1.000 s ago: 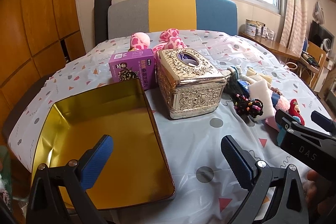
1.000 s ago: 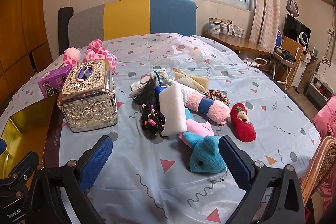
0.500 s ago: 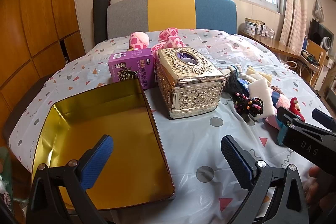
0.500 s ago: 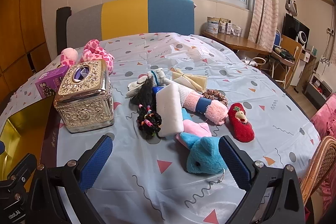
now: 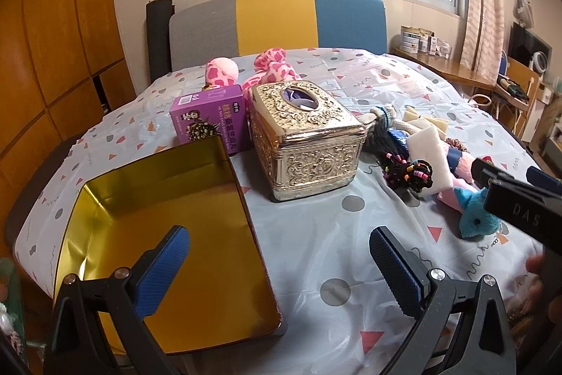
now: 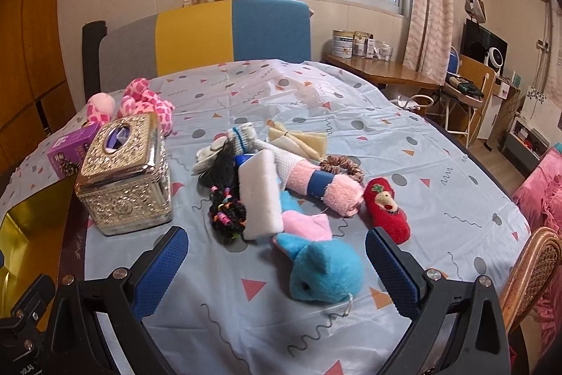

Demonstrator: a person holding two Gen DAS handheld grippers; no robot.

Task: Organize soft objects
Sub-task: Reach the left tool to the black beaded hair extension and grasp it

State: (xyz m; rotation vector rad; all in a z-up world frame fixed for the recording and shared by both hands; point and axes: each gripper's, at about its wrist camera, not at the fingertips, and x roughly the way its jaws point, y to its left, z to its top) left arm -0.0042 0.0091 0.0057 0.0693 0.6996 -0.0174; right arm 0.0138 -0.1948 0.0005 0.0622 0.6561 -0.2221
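A pile of soft things lies mid-table: a blue plush (image 6: 325,271), a red plush slipper (image 6: 386,215), a rolled pink towel (image 6: 325,187), a white sponge (image 6: 260,194) and a black beaded hair bundle (image 6: 226,211). My right gripper (image 6: 275,273) hangs open just above the table, its blue pads either side of the blue plush (image 5: 476,215). An open gold tin (image 5: 165,234) lies at the table's near left, and my left gripper (image 5: 279,273) stands open over its right rim, holding nothing. The right gripper's body (image 5: 520,209) shows in the left wrist view.
A silver embossed tissue box (image 5: 304,139) stands between tin and pile, a purple carton (image 5: 209,118) behind the tin. Pink spotted plush toys (image 6: 145,102) lie at the far left. A brown scrunchie (image 6: 342,164) and cream bow (image 6: 298,139) lie behind the pile. A wicker chair (image 6: 530,269) stands right.
My right gripper has moved forward and lower, so the blue plush now lies between its pads. The left gripper has barely shifted.
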